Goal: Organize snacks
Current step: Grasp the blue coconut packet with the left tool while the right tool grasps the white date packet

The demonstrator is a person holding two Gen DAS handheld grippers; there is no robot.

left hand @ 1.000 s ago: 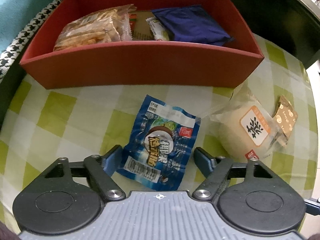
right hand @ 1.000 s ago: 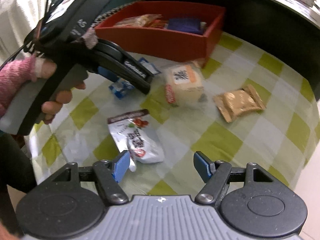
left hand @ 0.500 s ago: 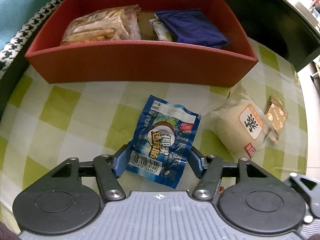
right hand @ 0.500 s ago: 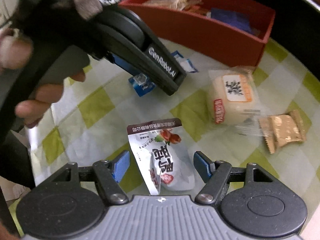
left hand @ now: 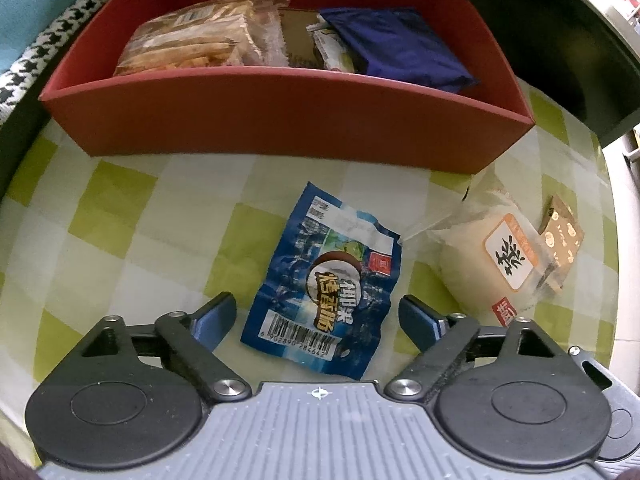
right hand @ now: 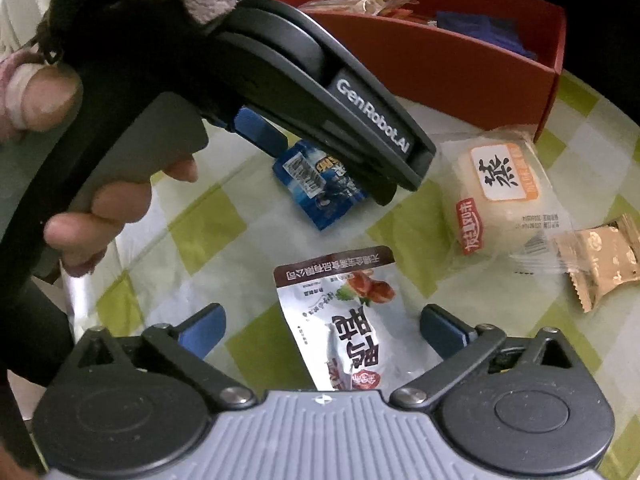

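A blue snack packet (left hand: 324,284) lies flat on the checked cloth, in front of a red box (left hand: 280,120). My left gripper (left hand: 316,312) points down over it. Its jaws are opening, with the packet's lower end between them and a gap at each pad. In the right wrist view a silver-white packet with a brown top (right hand: 348,320) lies between the fingers of my right gripper (right hand: 322,320). Those jaws are opening too and stand clear of it. The blue packet (right hand: 320,184) shows there, partly hidden by the left gripper's body.
The red box (right hand: 440,64) holds a biscuit bag (left hand: 192,40), a dark blue packet (left hand: 400,48) and smaller packets. A wrapped white bun (left hand: 492,264) and a gold packet (left hand: 560,240) lie right of the blue one. A hand (right hand: 100,208) holds the left tool.
The left jaws narrowed toward the blue packet, then widened again. The right gripper came down closer to the silver-white packet and its jaws spread wider.
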